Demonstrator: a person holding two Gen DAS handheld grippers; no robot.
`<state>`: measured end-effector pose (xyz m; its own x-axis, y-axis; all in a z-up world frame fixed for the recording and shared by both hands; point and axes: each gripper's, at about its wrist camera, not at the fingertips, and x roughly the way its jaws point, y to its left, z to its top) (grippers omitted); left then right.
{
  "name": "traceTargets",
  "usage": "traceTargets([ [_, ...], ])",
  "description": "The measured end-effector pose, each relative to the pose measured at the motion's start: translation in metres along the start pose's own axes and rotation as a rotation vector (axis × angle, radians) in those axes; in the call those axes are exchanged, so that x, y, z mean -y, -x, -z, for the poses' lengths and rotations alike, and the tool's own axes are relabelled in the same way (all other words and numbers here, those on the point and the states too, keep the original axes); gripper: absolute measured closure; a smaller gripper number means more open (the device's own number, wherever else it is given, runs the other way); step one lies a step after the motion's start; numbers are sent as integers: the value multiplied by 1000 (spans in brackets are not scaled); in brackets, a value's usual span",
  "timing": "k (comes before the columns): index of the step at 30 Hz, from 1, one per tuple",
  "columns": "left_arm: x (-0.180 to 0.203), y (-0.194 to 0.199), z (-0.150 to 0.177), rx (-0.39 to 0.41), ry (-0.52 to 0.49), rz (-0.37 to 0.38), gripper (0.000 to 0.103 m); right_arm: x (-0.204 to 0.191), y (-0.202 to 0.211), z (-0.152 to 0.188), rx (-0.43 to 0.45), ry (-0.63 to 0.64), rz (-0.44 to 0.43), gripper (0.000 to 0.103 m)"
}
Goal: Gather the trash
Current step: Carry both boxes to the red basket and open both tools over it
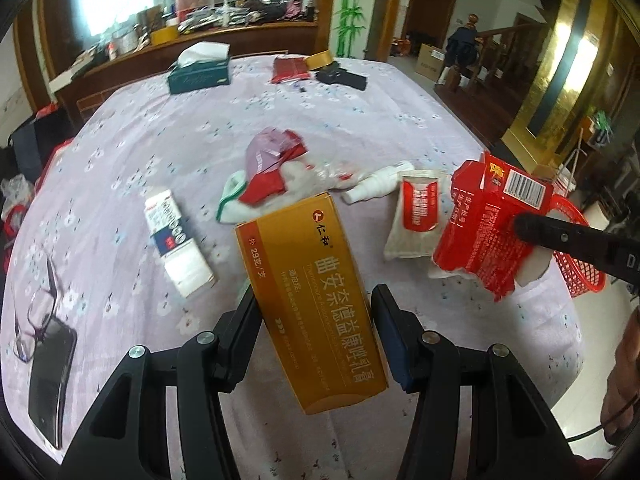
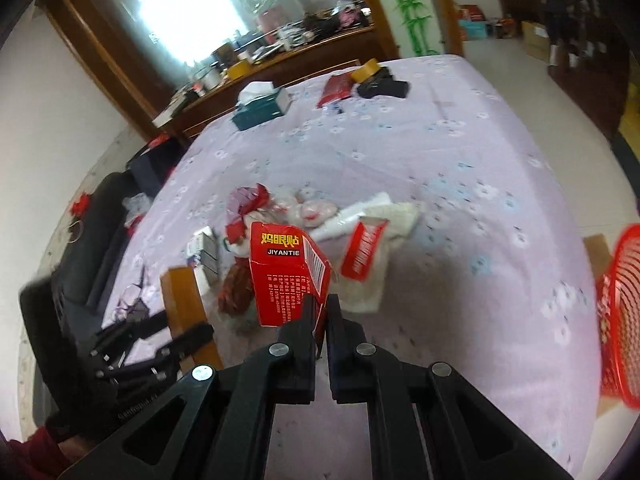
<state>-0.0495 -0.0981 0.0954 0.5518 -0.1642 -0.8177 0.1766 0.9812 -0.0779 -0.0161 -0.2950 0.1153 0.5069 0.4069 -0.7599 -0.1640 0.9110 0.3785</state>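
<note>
My left gripper [image 1: 314, 300] is shut on a long orange medicine box [image 1: 308, 292] and holds it above the table. My right gripper [image 2: 319, 302] is shut on a red JIYANTIE box [image 2: 286, 276]; that box also shows in the left wrist view [image 1: 486, 224], held near the red mesh basket [image 1: 576, 256]. The basket stands at the table's right edge and shows in the right wrist view [image 2: 622, 320]. A heap of trash lies mid-table: red and pink wrappers [image 1: 276, 160], a white spray bottle [image 1: 380, 182], a white pouch with a red label [image 1: 418, 212], a white and blue box [image 1: 178, 240].
The table has a lilac flowered cloth [image 1: 360, 112]. A dark phone [image 1: 52, 376] and glasses [image 1: 38, 304] lie at the near left. A green tissue box [image 1: 200, 70], a red packet [image 1: 290, 68], a tape roll [image 1: 318, 58] and a black item [image 1: 342, 78] lie at the far end.
</note>
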Motion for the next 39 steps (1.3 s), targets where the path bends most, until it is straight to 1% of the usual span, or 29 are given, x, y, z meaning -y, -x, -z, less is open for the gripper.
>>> traceTargets([
  [2,7,0,-3,5,-23,0,49,2,8,2,21,-9,20,98],
  [6,20,0,-6,14,-57,1,49,7,25,6,56,-23,30,98],
  [12,37,1,-13,29,-101,7,49,12,37,10,67,-46,45,98],
  [16,43,1,-17,37,-113,10,49,19,47,10,85,-65,53,98],
  [30,62,2,-23,54,-146,17,49,35,62,9,109,-98,52,98],
  [39,82,1,-28,63,-182,42,49,51,78,10,140,-134,63,98],
])
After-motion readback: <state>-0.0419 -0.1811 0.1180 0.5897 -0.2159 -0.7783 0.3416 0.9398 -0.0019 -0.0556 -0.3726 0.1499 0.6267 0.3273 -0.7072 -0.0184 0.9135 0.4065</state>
